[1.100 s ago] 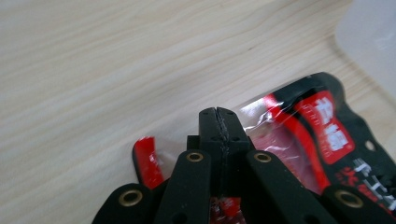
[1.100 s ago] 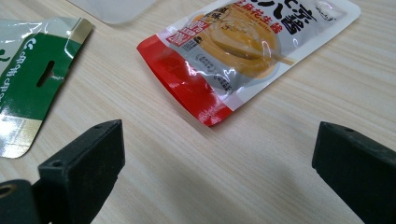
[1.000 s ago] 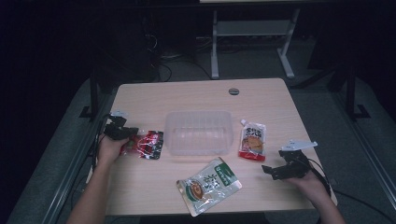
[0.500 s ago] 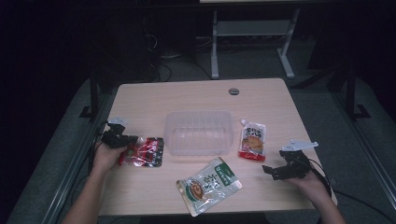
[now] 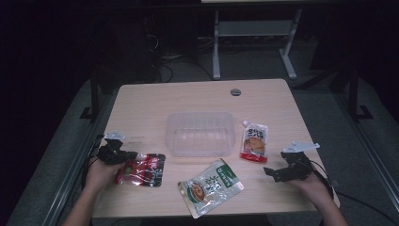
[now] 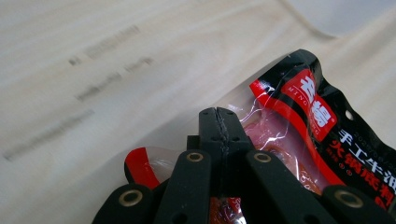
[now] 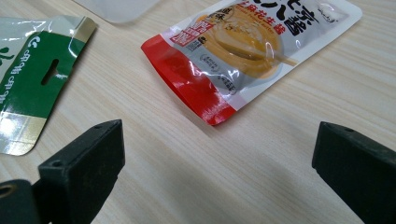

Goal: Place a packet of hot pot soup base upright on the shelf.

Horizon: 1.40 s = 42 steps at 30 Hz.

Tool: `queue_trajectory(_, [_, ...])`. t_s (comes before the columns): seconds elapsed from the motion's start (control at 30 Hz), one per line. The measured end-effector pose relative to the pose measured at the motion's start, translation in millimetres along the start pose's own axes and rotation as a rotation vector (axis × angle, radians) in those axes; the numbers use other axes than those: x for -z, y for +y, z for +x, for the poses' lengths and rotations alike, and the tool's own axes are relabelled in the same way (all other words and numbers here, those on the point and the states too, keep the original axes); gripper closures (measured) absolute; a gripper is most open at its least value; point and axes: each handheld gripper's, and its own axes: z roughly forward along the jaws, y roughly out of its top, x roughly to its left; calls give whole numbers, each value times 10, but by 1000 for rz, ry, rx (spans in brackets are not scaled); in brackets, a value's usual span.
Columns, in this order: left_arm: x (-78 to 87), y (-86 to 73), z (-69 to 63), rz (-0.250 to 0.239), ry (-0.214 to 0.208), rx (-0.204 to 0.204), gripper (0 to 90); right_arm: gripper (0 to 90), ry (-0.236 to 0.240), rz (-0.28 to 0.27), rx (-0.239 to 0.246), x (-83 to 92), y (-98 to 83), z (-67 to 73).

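Your left gripper (image 5: 123, 156) has its jaws pressed together on the near edge of the red and black packet (image 5: 141, 169); in the left gripper view the two black jaws meet over the clear sealed strip of that packet (image 6: 299, 126). The packet lies flat at the left front of the table (image 5: 155, 101), well left of the clear plastic tray (image 5: 200, 133) at the table's middle. Your right gripper (image 5: 277, 173) rests at the right front, jaws spread wide and holding nothing; bare wood lies between them in the right gripper view (image 7: 215, 163). Ahead of it lies the red and white spouted pouch (image 7: 247, 46), just right of the tray. The green and white pouch (image 5: 210, 186) lies at the front middle, between your two hands, touching neither gripper.
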Motion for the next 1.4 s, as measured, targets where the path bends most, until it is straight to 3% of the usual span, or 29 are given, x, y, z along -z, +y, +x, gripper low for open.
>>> queue_trajectory(0.2, [68,-137,-132,-16,-28,2,898,23,0,0,-2,-1,0,-1])
queue_trajectory(0.3, [151,-169,-145,-46,-48,9,898,23,-2,2,1,-5,0,0])
queue_trajectory(0.43, [336,-258,-134,-73,20,24,898,23,-4,0,3,3,-1,7])
queue_trajectory(0.5, [392,-343,-84,-60,46,22,898,23,-4,1,1,2,-5,3])
queue_trajectory(0.73, [541,-571,44,-74,79,107,898,24,-5,-2,8,6,2,12])
queue_trajectory(0.83, [506,-577,44,-35,66,114,898,24,-3,5,6,-3,3,11])
queue_trajectory(0.97, [428,-566,-2,11,50,84,898,24,-2,1,8,0,3,12])
queue_trajectory(1.13, [407,-564,-63,17,18,98,898,24,-7,-3,2,14,-3,-3])
queue_trajectory(1.4, [372,-621,-295,29,-46,92,898,23,-7,0,8,6,3,9])
